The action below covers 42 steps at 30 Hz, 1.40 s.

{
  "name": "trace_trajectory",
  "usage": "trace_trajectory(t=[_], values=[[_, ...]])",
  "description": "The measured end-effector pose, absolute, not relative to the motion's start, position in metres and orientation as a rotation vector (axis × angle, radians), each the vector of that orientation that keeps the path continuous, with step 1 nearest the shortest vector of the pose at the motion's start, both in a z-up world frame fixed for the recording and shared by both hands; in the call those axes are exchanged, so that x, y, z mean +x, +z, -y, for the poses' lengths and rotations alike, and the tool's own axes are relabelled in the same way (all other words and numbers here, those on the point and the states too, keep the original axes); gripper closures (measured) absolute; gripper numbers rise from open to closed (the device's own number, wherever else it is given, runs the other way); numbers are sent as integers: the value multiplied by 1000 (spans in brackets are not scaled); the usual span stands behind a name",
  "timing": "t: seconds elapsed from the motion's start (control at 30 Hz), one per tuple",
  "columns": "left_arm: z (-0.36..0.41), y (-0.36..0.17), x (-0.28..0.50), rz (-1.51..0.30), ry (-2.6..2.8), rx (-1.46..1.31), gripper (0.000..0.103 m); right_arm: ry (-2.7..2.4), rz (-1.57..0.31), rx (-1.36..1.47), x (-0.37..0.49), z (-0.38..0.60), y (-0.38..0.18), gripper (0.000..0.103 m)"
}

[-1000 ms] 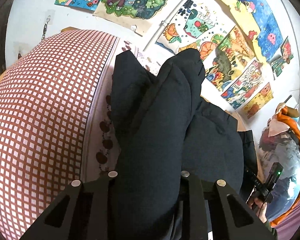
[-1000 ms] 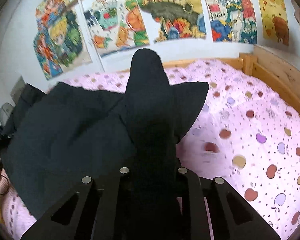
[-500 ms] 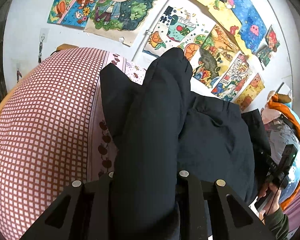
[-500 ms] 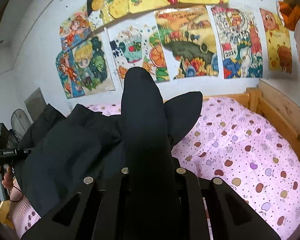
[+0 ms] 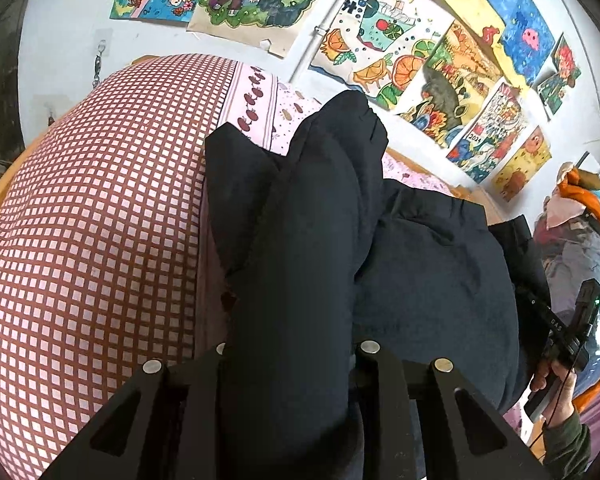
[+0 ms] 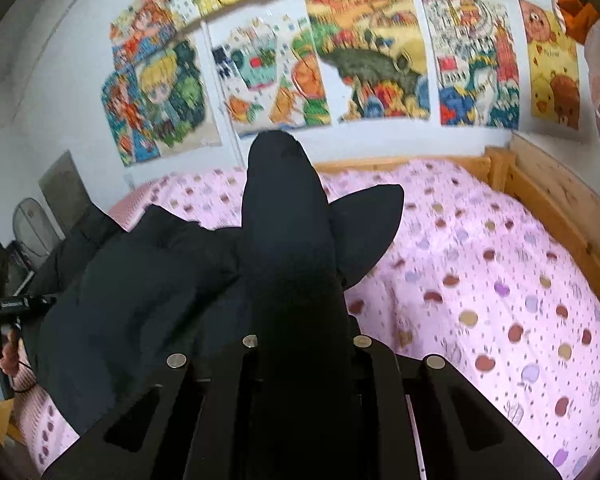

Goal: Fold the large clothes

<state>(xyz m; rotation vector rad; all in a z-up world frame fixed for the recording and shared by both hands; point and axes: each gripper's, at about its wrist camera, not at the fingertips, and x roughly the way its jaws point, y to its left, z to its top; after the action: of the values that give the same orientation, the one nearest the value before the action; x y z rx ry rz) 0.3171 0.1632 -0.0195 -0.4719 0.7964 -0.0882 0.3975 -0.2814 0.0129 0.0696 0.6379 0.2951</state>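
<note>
A large black padded garment (image 5: pixel 428 280) hangs between both grippers over the bed. My left gripper (image 5: pixel 292 352) has a thick fold of it between its fingers, running up and away from the camera. Its jaws are opening slightly while the cloth still fills the gap. My right gripper (image 6: pixel 306 340) is shut on another fold of the black garment (image 6: pixel 140 288), which rises ahead of it and spreads out to the left. The cloth hides the fingertips of both grippers.
The bed has a pink apple-print sheet (image 6: pixel 500 280), a wooden frame (image 6: pixel 560 208) and a red-checked quilt (image 5: pixel 100 220) at the head. Posters (image 6: pixel 360 60) cover the wall. A fan (image 6: pixel 32 224) stands at the left. A person's hand (image 5: pixel 556 384) holds the other gripper's handle.
The right gripper has risen with its fold, so more of the wall and less of the bed shows. The left gripper has shifted sideways with its fold, which stays between its fingers.
</note>
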Motion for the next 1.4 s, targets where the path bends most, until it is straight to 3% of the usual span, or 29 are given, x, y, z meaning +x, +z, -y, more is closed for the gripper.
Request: trace_trajectory(t=[0.2,0.3,0.37,0.47,0.63,0.8,1.0,1.4], values=[[-143,-15,320,-801,-6,-354,65,239,-713,148,408,298,-8,83],[-142,-14,321,-807,31,-336,57,226,-722,135,408,298,-14,73],[-143,-14,323,-817,41,-340,55,217,-719,114,407,295,-15,58],[-147,-15,323,-815,72,-363,38,163,-671,56,401,292,-7,36],[-148,-13,318,-774,152,-374,25,111,-570,-74,389,276,14,28],[-137,6,300,-629,269,-267,1,96,-534,-99,377,265,22,20],[-110,31,279,-480,286,-97,0,93,-467,-79,358,256,30,13],[-61,55,253,-395,226,30,0,125,-402,-58,326,247,39,11]])
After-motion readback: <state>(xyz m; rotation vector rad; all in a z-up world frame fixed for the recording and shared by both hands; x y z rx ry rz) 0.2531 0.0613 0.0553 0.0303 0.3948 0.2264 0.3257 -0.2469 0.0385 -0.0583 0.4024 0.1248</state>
